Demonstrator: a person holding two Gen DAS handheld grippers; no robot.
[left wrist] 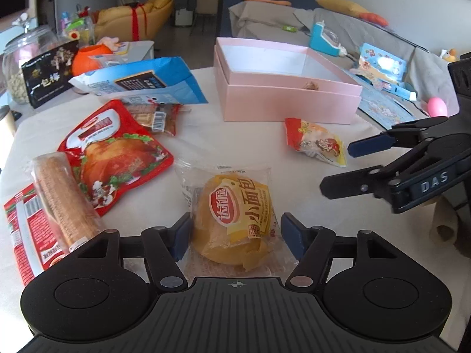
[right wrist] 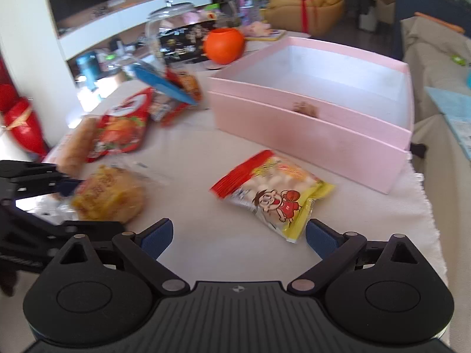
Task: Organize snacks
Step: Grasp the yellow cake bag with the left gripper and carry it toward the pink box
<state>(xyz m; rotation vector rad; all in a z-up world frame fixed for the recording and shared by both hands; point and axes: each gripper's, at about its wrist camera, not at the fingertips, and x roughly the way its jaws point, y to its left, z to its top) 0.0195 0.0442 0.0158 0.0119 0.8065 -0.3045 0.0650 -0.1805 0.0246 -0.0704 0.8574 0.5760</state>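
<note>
A yellow bread bun in a clear wrapper (left wrist: pixel 235 217) lies on the white cloth between the open fingers of my left gripper (left wrist: pixel 235 235); the pads stand beside it, apart from it. It also shows in the right wrist view (right wrist: pixel 109 194). My right gripper (right wrist: pixel 238 235) is open and empty just short of a small red and yellow candy bag (right wrist: pixel 273 194), which also shows in the left wrist view (left wrist: pixel 316 141). The right gripper shows from the side at the right of the left wrist view (left wrist: pixel 338 167). An open pink box (left wrist: pixel 282 88) stands behind, nearly empty.
At the left lie a red roast-chicken pouch (left wrist: pixel 114 150), a wrapped biscuit roll (left wrist: pixel 64 197), a blue bag (left wrist: pixel 141 79) and a small red packet (left wrist: pixel 159 117). Behind stand a black bag (left wrist: pixel 50 73), a glass jar (left wrist: pixel 23 56) and an orange pot (left wrist: pixel 88 58). The table edge runs at the right (right wrist: pixel 432 206).
</note>
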